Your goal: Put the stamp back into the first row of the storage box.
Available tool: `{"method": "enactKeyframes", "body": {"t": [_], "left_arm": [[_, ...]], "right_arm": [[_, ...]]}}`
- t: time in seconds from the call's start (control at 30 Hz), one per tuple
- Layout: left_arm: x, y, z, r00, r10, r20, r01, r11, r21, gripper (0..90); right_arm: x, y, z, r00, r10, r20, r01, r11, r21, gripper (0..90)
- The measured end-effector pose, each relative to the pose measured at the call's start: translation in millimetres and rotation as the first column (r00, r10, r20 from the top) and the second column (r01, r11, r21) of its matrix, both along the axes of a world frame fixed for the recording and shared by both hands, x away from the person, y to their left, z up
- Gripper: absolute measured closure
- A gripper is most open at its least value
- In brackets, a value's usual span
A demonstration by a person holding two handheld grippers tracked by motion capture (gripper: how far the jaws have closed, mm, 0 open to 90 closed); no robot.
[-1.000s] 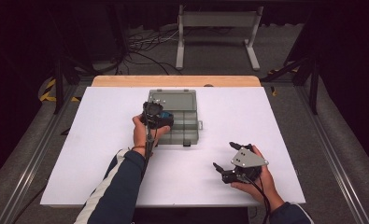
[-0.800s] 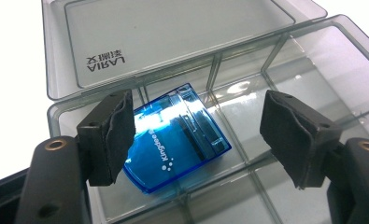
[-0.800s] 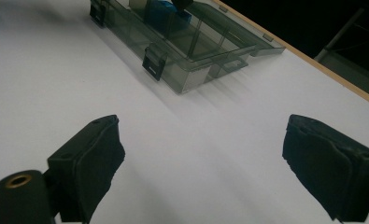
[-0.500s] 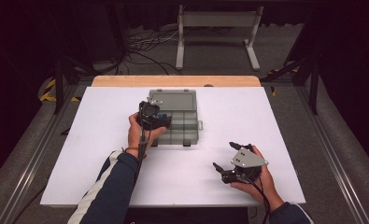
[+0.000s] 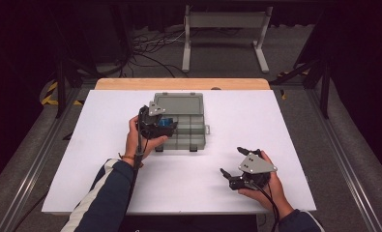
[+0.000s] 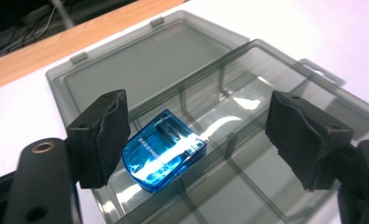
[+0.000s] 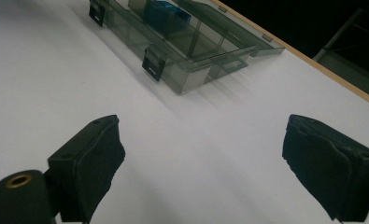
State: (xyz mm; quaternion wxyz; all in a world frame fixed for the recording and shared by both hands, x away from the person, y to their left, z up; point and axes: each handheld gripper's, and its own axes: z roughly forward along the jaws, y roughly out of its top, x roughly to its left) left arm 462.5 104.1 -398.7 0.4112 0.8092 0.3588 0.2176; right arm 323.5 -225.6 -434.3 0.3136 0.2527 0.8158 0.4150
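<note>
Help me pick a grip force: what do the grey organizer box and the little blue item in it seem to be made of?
The organizer box looks like hard, smoke-tinted clear plastic: dividers and table show through its glossy walls, and it has moulded hinges. The blue item looks like glossy translucent plastic, with bright highlights and printed lettering; what is inside cannot be told. The left gripper is open around it.

White capital lettering runs along the top face of the blue translucent case [image 6: 165, 156] lying in the grey compartment box [image 6: 285, 107]; it looks like a brand name, though the letters are too blurred to read with certainty. Nothing else carries legible writing.
</note>
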Motion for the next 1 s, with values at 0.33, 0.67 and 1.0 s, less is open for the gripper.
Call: {"method": "enactKeyframes", "body": {"t": [0.33,0.67,1.0], "left_arm": [[-23.5,9.4,2.9,0.9876,-0.100,0.121,0.101,0.9949,0.000,18.6],[-39.7,17.4,4.8,0.9653,-0.175,0.194,0.175,0.9844,0.019,17.6],[-51.8,24.9,1.5,0.9547,-0.218,0.203,0.219,0.9756,0.018,11.8]], "right_arm": [[0.1,0.5,-0.2,1.0000,0.000,-0.001,0.000,1.000,0.000,11.9],[0.2,1.4,-0.9,1.0000,-0.001,0.000,0.001,1.000,-0.004,12.0],[0.7,0.0,-0.4,1.0000,-0.009,0.002,0.009,1.000,-0.003,12.0]]}}
